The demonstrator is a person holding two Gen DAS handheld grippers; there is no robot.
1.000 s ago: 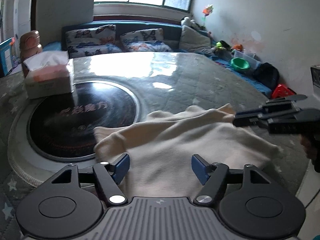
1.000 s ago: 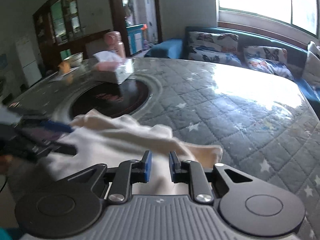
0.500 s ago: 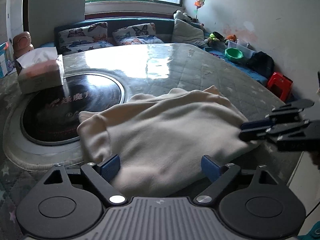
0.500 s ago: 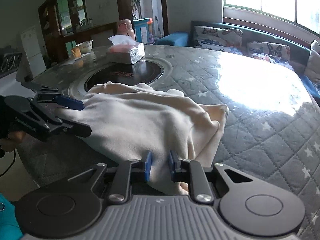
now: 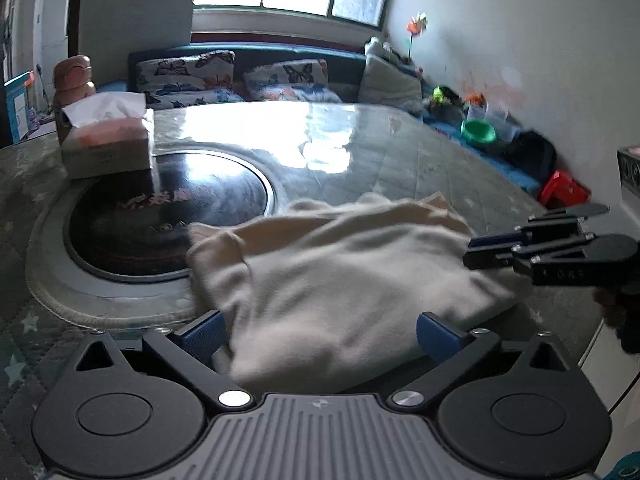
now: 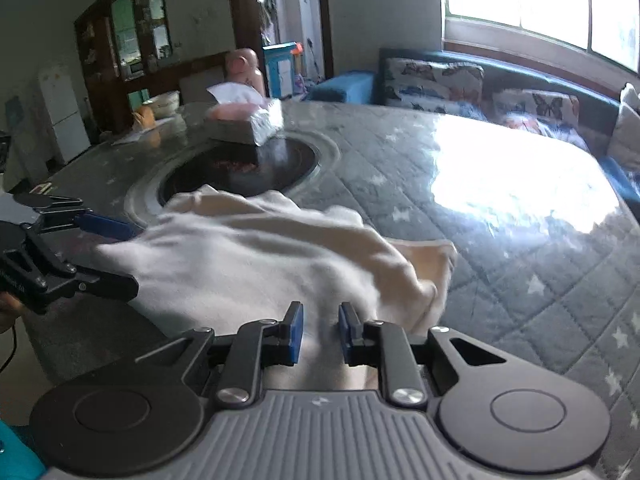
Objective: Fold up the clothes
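The big round table (image 5: 400,152) wears a grey quilted cover with little white stars under a shiny see-through sheet, and bright window light bounces off it so part of the top is washed out white. Its near edge is cut off by the tools in both views. A round black glass plate (image 5: 168,216) sits sunk in the middle, with writing too blurry to read. The soft cream fleece garment (image 5: 340,272) lies bunched in a loose heap on the near side of the table, one corner spilling onto the black plate; which piece of clothing it is I cannot tell. Its near edge hides behind the left gripper (image 5: 320,336), a black tool with blue pads whose jaws are opening wide on each side of the cloth, not pressing it. The right gripper (image 6: 319,332) has its blue pads pulled in narrow, pinching a fold of the garment. A paper tissue box (image 5: 108,144) with a white tissue sticking up stands at the far rim of the black plate. A small dark bit of a hand (image 5: 616,308) shows behind the right tool
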